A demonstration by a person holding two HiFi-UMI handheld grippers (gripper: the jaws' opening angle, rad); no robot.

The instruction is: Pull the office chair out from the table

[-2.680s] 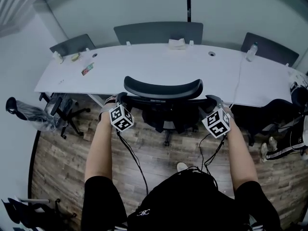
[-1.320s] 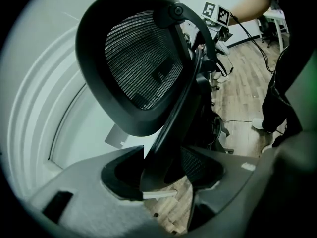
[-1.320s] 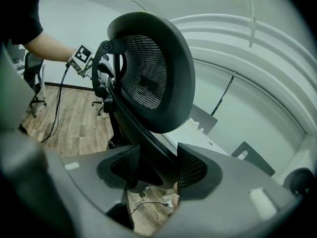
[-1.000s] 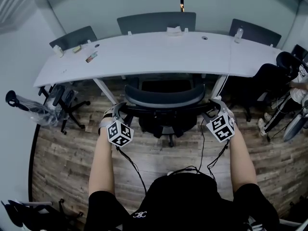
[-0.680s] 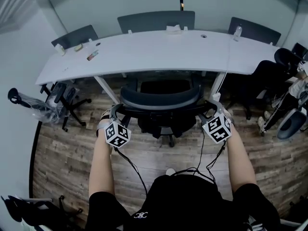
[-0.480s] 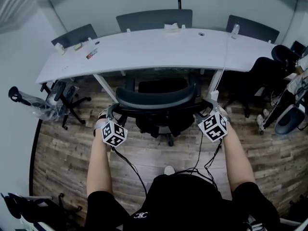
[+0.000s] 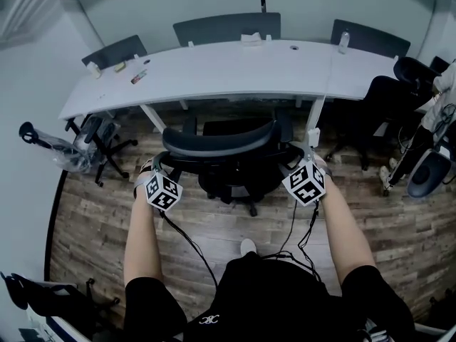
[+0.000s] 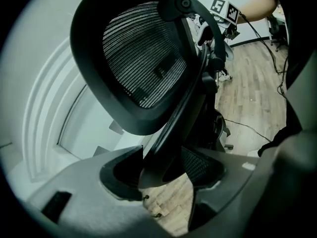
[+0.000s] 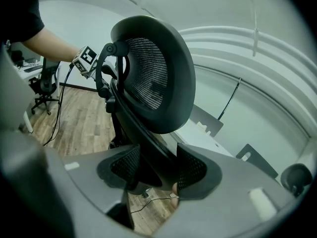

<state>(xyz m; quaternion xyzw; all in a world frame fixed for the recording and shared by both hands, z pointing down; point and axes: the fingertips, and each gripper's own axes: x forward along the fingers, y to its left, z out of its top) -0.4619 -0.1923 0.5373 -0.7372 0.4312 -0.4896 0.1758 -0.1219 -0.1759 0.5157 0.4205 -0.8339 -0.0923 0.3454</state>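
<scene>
1. Your left gripper (image 8: 163,173) clamps the office chair (image 7: 221,142) by its back frame, jaws spread wide around the bar.
2. Your right gripper (image 9: 153,175) grips the opposite side likewise.
3. The chair stands on the wood floor (image 7: 92,226) on your side of the table (image 7: 235,68), near its edge.

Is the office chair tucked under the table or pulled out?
Pulled out: the office chair shows its whole seat before the table edge, none hidden beneath.
</scene>
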